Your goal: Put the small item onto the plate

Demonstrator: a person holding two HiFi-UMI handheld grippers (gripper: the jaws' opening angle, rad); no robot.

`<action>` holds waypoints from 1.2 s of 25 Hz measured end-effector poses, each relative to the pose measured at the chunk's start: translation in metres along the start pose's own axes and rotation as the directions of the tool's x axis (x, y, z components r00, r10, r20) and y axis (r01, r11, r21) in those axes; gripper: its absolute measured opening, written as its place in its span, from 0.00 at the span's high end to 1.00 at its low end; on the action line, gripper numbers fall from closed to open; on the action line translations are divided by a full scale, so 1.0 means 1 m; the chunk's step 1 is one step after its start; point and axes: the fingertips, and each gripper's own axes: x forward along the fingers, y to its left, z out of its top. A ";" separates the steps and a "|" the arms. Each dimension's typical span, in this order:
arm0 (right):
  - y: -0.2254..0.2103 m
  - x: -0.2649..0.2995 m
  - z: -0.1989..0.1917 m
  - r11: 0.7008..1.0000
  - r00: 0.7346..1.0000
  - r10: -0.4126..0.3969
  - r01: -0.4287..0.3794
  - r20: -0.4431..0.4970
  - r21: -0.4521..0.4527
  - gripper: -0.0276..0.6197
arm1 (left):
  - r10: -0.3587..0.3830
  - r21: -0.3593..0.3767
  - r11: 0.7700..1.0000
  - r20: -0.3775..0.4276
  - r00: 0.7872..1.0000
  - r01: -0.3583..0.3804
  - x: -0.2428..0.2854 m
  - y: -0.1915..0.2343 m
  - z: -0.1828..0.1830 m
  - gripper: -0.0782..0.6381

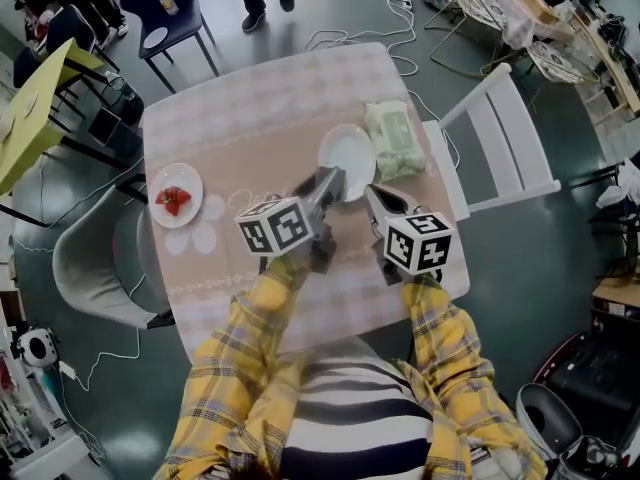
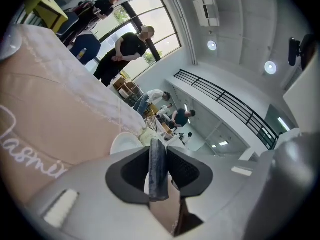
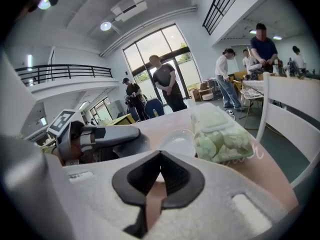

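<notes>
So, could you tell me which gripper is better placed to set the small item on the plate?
Left: the left gripper holds the small dark item right by the empty plate; the right gripper is shut on nothing.

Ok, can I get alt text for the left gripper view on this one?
The left gripper is shut on a thin dark grey item, held edge-on between its black pads. Just beyond lies a white plate on a beige tablecloth. Behind the table, people stand by tall windows.
</notes>
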 end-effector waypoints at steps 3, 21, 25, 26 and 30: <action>-0.003 0.013 0.008 1.000 1.000 -0.003 0.003 -0.009 -0.008 0.96 | -0.003 0.021 1.000 -0.015 1.000 0.003 0.012 0.002 0.006 0.76; -0.008 0.035 0.003 1.000 0.999 -0.005 0.005 -0.041 0.003 0.96 | 0.027 0.045 0.999 -0.038 0.999 -0.025 0.036 0.023 -0.009 0.76; -0.008 0.035 0.001 1.000 0.999 0.000 0.000 -0.043 0.007 0.96 | 0.050 0.124 0.991 -0.048 0.998 -0.044 0.038 0.022 -0.011 0.76; -0.007 0.035 0.001 1.000 0.999 0.001 -0.001 -0.045 0.008 0.96 | 0.053 0.145 0.988 -0.043 0.998 -0.046 0.039 0.021 -0.010 0.76; -0.006 0.035 -0.001 1.000 0.999 0.003 -0.003 -0.048 0.008 0.96 | 0.018 0.180 0.983 0.019 1.000 -0.021 0.040 0.012 0.003 0.71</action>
